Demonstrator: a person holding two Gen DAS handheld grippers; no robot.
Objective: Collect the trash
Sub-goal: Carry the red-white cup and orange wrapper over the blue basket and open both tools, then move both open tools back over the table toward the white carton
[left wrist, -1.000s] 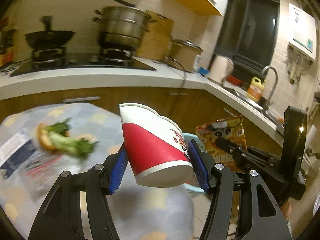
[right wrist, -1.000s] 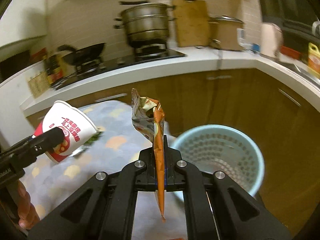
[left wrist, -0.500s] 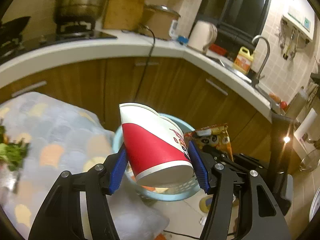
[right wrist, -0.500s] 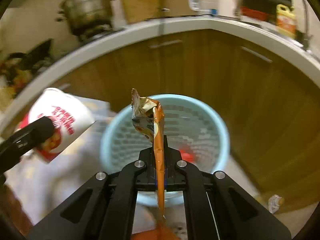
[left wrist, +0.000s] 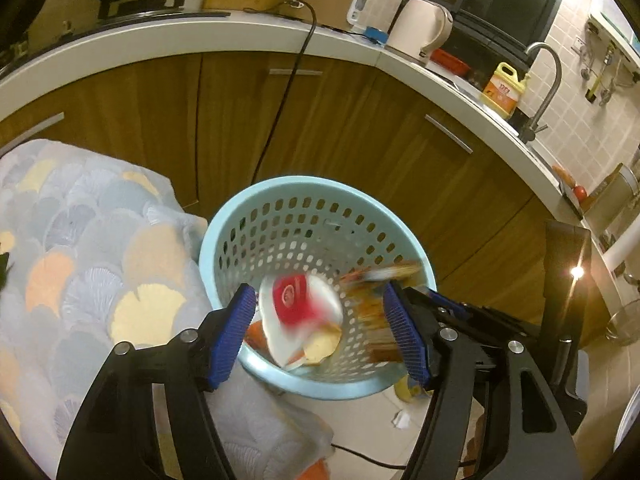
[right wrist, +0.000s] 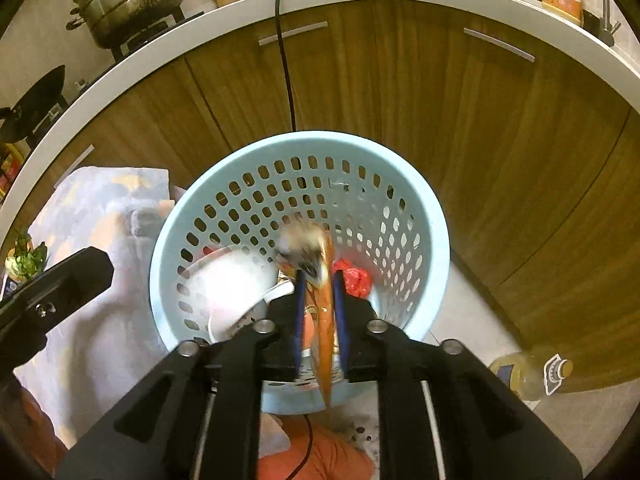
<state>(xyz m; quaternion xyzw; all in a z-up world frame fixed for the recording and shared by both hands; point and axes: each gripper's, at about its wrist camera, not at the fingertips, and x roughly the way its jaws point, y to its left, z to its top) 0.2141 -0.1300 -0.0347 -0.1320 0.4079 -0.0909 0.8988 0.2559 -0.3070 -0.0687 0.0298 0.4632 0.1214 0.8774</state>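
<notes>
Since a second ago both claws have been swinging away from the cloth-covered bench and are now hanging over the basket, and the paper cup that the left claw was clamping is no longer between its pads. The left claw (left wrist: 320, 332) is standing wide open above the near rim, with the red-and-white paper cup (left wrist: 300, 312) blurring as it is dropping into the blue perforated basket (left wrist: 248, 216). The right claw (right wrist: 318, 312) is parting only slightly, its blue pads (right wrist: 298, 312) standing just off the orange snack wrapper (right wrist: 320, 280), which is smearing with motion and appears to be slipping down between them into the basket. Both pieces are looking light and thin: the cup is stiff but easily crushed, best taken across its wall near the rim, while the wrapper is soft, slick foil best pinched flat at an edge. Inside the basket a red crumpled scrap (right wrist: 354, 280) and some pale peelings are already lying at the bottom. Beside the basket the patterned cloth (left wrist: 80, 248) is draping over the bench, with leafy greens (right wrist: 26, 260) waiting at its far corner. Beyond, a black cable (right wrist: 286, 80) is hanging down the wooden cabinet doors.
</notes>
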